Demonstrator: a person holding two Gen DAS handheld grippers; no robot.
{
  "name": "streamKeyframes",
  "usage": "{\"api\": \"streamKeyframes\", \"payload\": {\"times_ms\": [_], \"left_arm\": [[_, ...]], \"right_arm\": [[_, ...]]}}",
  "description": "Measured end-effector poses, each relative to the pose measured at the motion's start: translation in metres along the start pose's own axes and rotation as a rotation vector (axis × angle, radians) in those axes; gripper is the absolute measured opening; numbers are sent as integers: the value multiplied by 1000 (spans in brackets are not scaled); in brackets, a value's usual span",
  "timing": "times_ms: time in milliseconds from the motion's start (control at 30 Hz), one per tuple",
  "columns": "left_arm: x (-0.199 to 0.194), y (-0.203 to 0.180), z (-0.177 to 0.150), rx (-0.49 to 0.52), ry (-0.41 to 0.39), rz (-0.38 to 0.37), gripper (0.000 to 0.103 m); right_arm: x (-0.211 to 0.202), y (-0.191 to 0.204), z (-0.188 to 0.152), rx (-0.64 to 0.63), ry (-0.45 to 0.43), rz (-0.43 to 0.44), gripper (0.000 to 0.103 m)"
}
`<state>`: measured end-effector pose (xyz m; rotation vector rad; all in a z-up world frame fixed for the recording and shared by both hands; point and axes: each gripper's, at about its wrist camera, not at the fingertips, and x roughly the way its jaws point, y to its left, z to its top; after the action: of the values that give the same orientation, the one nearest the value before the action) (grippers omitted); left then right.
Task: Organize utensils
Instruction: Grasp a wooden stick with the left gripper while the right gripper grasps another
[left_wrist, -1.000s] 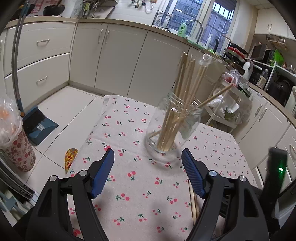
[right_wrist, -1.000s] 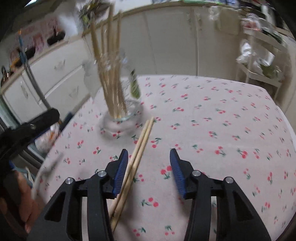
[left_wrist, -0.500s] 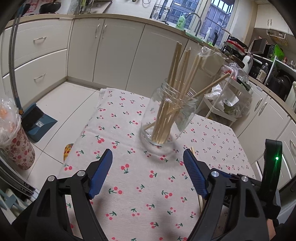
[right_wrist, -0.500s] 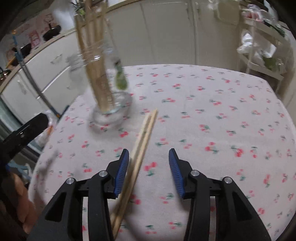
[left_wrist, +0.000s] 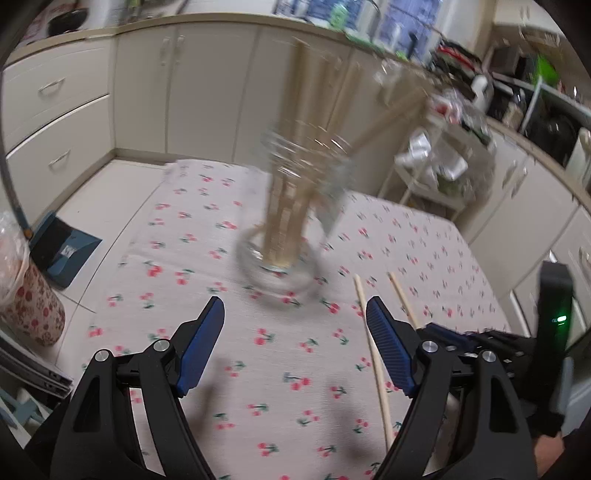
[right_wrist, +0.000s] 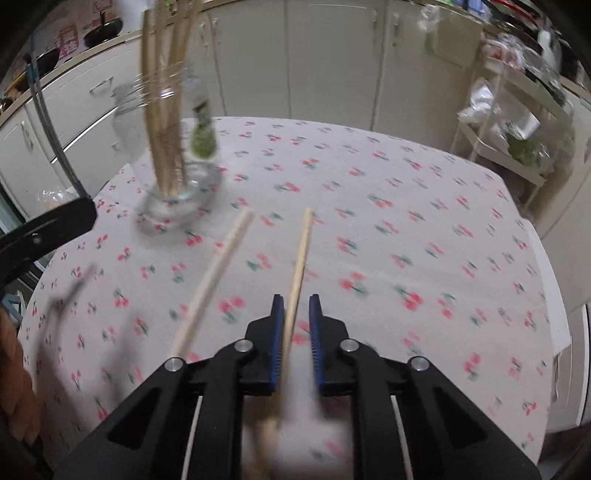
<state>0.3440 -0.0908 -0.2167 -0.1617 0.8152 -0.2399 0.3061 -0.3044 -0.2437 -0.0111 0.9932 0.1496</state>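
A glass jar (left_wrist: 291, 206) with several wooden chopsticks upright in it stands on the cherry-print tablecloth (left_wrist: 229, 258); it also shows in the right wrist view (right_wrist: 173, 162). My left gripper (left_wrist: 295, 332) is open and empty, just short of the jar. My right gripper (right_wrist: 296, 317) has its jaws nearly shut around one chopstick (right_wrist: 300, 258), which points forward between them. A second chopstick (right_wrist: 218, 273) lies loose on the cloth to its left. Both chopsticks show in the left wrist view (left_wrist: 373, 347).
Cream kitchen cabinets (left_wrist: 177, 92) run along the back. A wire rack (right_wrist: 517, 122) with bags stands off the table's right side. A blue dustpan (left_wrist: 62, 247) and a floral bin (left_wrist: 26, 299) are on the floor at the left.
My right gripper has closed from wide open onto one of the two chopsticks, and the pair has split apart. My left gripper has moved closer to the jar and stays open.
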Motion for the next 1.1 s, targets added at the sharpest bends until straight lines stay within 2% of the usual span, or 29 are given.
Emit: {"api": "streamKeyframes", "payload": {"times_ms": [133, 233, 267, 300, 333, 400, 433, 500, 533, 633, 733, 767, 800, 833, 867, 900, 1100], "left_arm": [[24, -35, 1, 107, 59, 28, 75], [47, -55, 1, 162, 110, 59, 74], [53, -58, 1, 169, 127, 68, 68], [59, -61, 1, 176, 146, 79, 57], [66, -64, 2, 181, 173, 86, 51], [76, -66, 0, 195, 209, 86, 28], [76, -67, 0, 210, 201, 99, 24], [74, -69, -3, 253, 204, 86, 9], [73, -68, -4, 264, 209, 80, 6], [65, -61, -7, 289, 232, 37, 6], [55, -41, -6, 262, 269, -26, 5], [54, -37, -6, 263, 277, -32, 5], [52, -34, -5, 268, 280, -21, 5], [51, -32, -3, 265, 279, -20, 5], [50, -30, -1, 264, 282, -22, 5], [50, -30, 1, 267, 281, -20, 6], [64, -38, 10, 280, 294, 29, 9]], "right_arm": [[-8, -27, -10, 66, 2, 43, 7], [-11, -32, -14, 92, -6, 66, 6], [-12, -32, -15, 94, -10, 69, 6], [-12, -31, -15, 98, -12, 72, 6], [-13, -33, -16, 108, -16, 80, 6], [-12, -34, -16, 117, -17, 91, 6], [-13, -33, -16, 122, -16, 97, 6], [-14, -32, -18, 130, -8, 120, 6], [-14, -31, -19, 128, -5, 127, 6], [-16, -25, -21, 122, 23, 160, 6], [-15, -18, -17, 98, 28, 152, 7], [-13, -17, -15, 97, 29, 148, 11], [-10, -17, -10, 99, 23, 146, 12], [-8, -16, -7, 96, 19, 139, 20], [-6, -15, -2, 90, 13, 131, 31], [-2, -12, 4, 80, 8, 119, 35], [16, -1, 25, -16, 4, 48, 36]]}}
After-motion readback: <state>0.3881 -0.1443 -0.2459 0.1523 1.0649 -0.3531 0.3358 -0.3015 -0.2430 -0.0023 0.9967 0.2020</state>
